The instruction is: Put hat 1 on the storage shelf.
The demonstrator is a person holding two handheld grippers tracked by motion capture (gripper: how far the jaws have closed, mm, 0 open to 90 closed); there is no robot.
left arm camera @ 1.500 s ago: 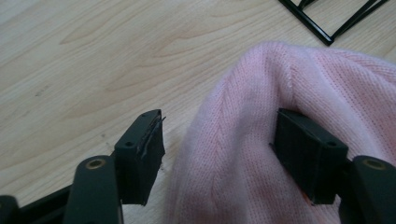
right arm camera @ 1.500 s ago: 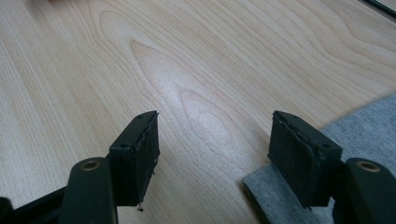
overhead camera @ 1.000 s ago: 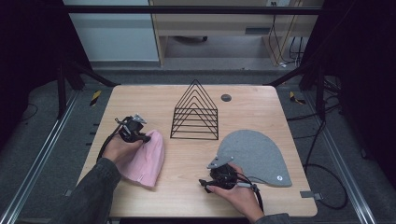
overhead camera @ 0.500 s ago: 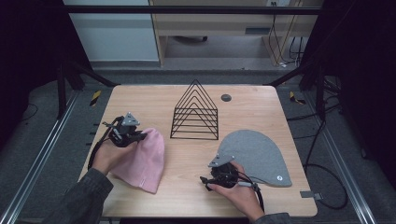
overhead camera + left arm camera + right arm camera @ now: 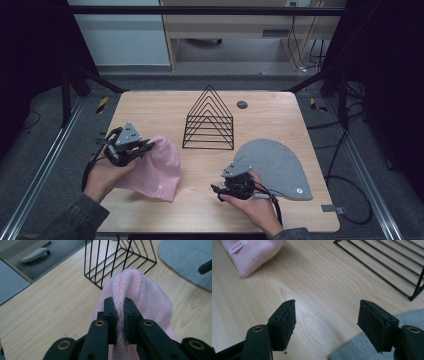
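A pale wooden table (image 5: 165, 107) stands on a grey floor, dark frame rails along both sides. At its left lies a pink knitted beanie (image 5: 159, 167), a ridge of its knit pinched tight between the jaws of the left gripper (image 5: 120, 315), held in the person's left hand (image 5: 102, 175). A black wire rack (image 5: 209, 120) of nested triangles stands at the table's middle, just beyond the beanie. At the right lies a flat grey beanie (image 5: 275, 167); the right gripper (image 5: 327, 320) hovers at its near-left edge, jaws spread wide over bare wood, holding nothing.
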